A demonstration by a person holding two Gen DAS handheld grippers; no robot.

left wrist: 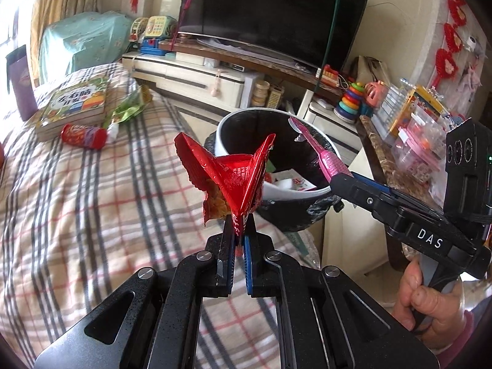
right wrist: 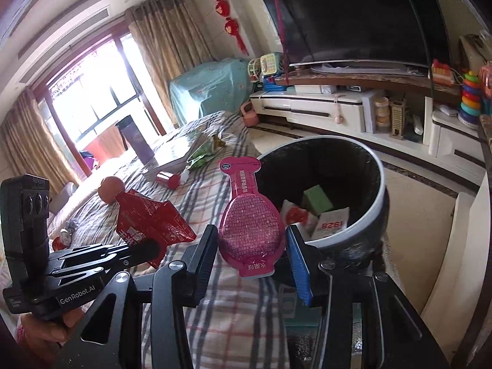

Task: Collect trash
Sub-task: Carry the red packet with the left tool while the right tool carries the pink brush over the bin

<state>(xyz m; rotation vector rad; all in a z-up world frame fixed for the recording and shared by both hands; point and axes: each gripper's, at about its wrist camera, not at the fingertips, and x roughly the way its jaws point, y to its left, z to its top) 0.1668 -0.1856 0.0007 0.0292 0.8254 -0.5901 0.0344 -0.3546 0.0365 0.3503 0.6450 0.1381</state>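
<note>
My left gripper is shut on the bottom corner of a crumpled red snack wrapper, which it holds up over the checked bedspread just short of the bin. The white trash bin with a black liner stands beside the bed and holds paper scraps and a green box. My right gripper is shut on a pink spoon-shaped pouch near the bin's left rim. In the right wrist view the left gripper and red wrapper show at the left.
On the bed lie a red can, a green wrapper and a stack of books. A TV on a low cabinet stands behind the bin. A marble-topped table with plastic boxes is at the right.
</note>
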